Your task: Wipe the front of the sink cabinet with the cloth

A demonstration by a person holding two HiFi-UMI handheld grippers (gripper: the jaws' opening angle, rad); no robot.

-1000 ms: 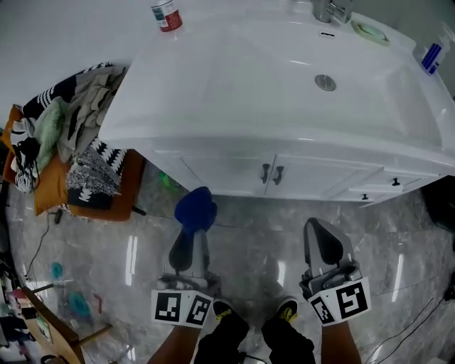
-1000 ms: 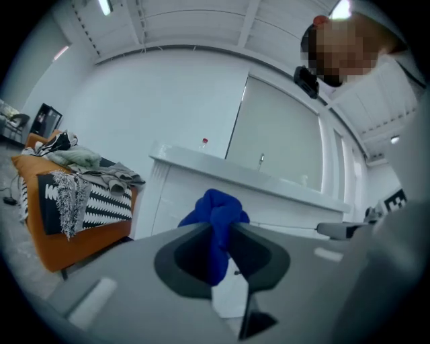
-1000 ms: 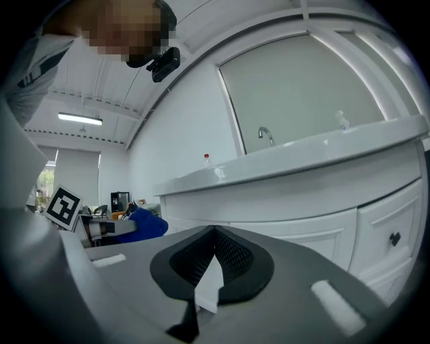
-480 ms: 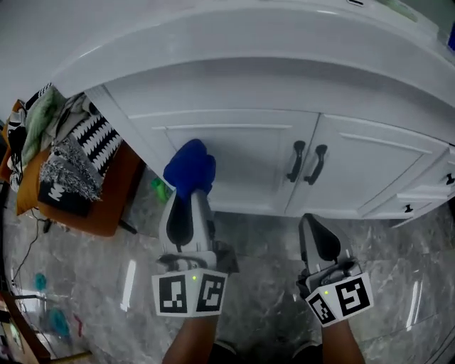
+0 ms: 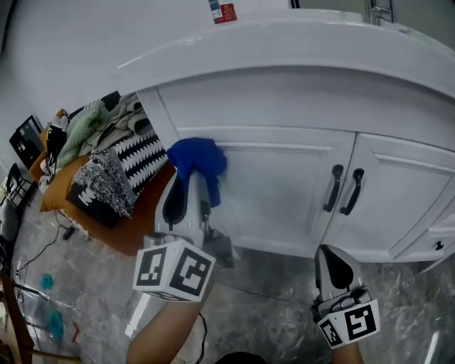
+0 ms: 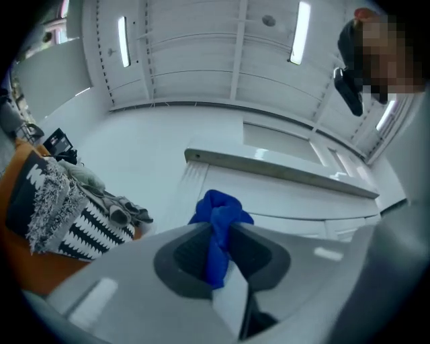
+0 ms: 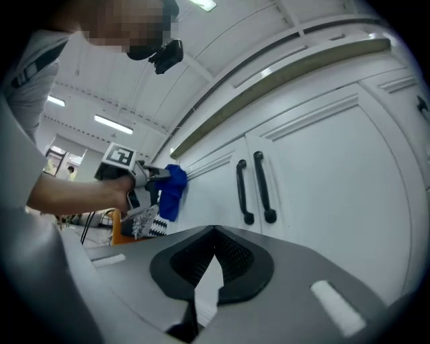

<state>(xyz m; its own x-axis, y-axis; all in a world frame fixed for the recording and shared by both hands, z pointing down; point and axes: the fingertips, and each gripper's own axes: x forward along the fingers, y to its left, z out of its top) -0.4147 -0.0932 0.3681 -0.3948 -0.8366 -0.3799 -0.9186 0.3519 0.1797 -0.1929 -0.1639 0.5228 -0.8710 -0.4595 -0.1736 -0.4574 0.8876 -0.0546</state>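
Note:
My left gripper is shut on a bunched blue cloth, which is held up against the top left corner of the white sink cabinet's left door. In the left gripper view the cloth is pinched between the jaws and bulges out in front of the cabinet front. In the right gripper view the same cloth shows left of the two black door handles. My right gripper hangs low below the handles, shut and holding nothing.
An orange basket heaped with black-and-white and green laundry stands just left of the cabinet. A bottle with a red label sits on the white countertop. Marble floor lies below; cables run at the left.
The head view has dropped from above the basin to face the cabinet front. My left gripper has risen with the cloth to the left door's top. The right gripper stayed low.

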